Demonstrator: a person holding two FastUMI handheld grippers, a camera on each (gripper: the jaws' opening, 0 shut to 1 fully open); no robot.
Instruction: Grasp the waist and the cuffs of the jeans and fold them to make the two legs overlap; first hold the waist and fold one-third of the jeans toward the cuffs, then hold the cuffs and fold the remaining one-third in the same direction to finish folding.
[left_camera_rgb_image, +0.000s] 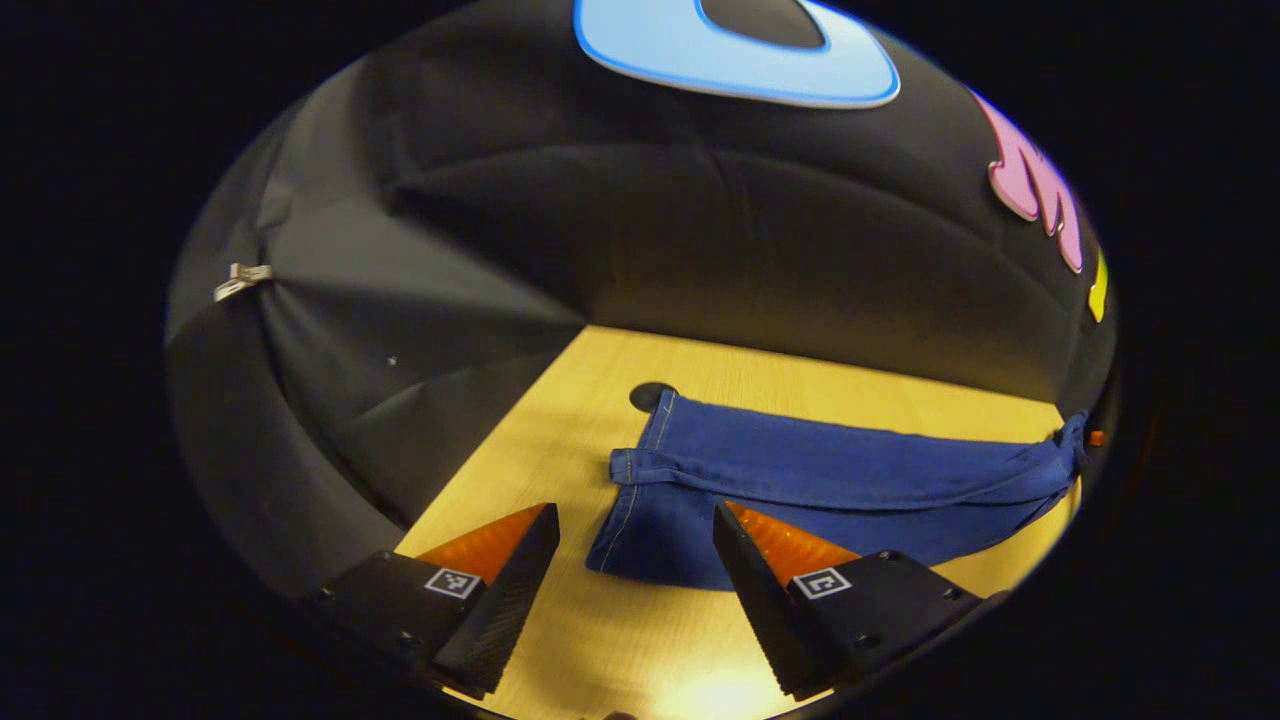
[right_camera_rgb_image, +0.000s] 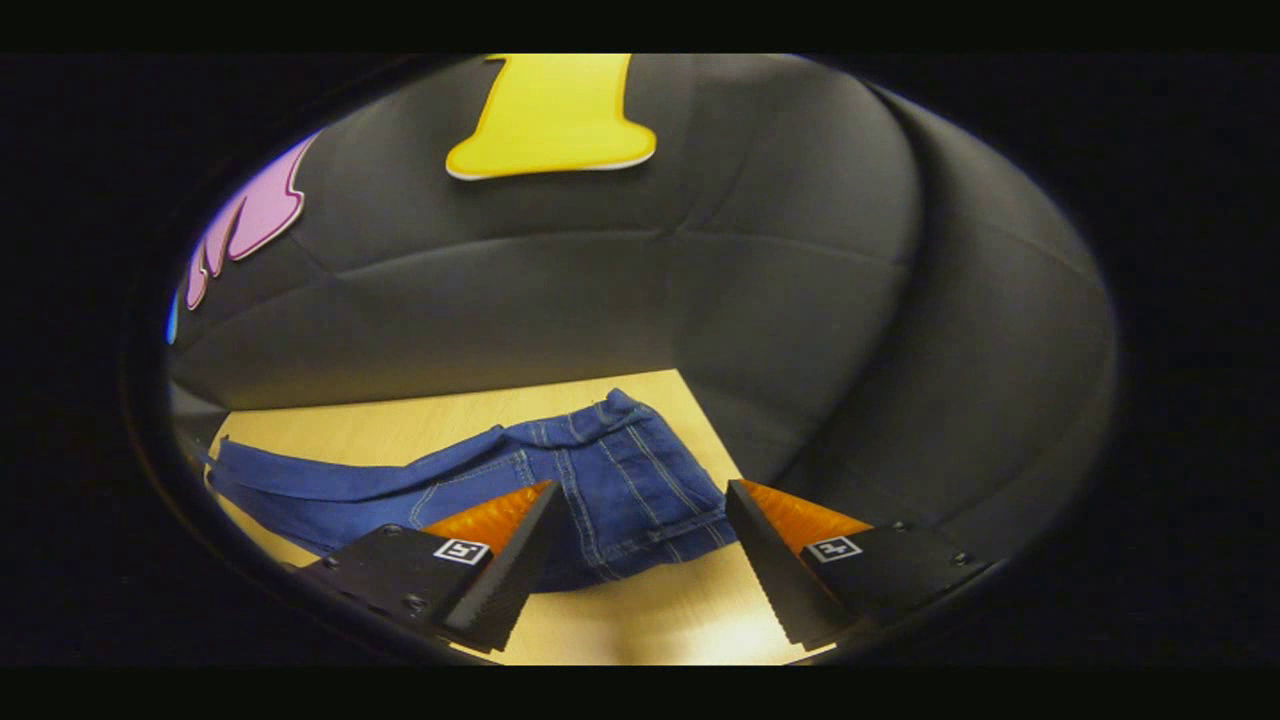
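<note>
Left gripper view: left gripper (left_camera_rgb_image: 635, 560) spread, empty, near the cuffs (left_camera_rgb_image: 630, 510) — jeans (left_camera_rgb_image: 830, 480) lie flat on the table (left_camera_rgb_image: 600, 640), legs apparently overlapped. Right gripper (right_camera_rgb_image: 640, 545) likewise agape above the waist (right_camera_rgb_image: 640, 480) — both third-folds remain.

Jeans (left_camera_rgb_image: 840, 480) lie flat on the table (left_camera_rgb_image: 620, 640), legs overlapped.

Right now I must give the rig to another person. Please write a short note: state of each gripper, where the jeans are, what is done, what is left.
Left gripper: open, holds nothing, facing the cuffs.
Right gripper: open, holds nothing, facing the waist.
Jeans: lying lengthwise on the wooden table, legs look not yet neatly overlapped.
Done: no fold visible.
Left: overlap the legs, fold the waist third toward the cuffs, then fold the cuff third.
</note>
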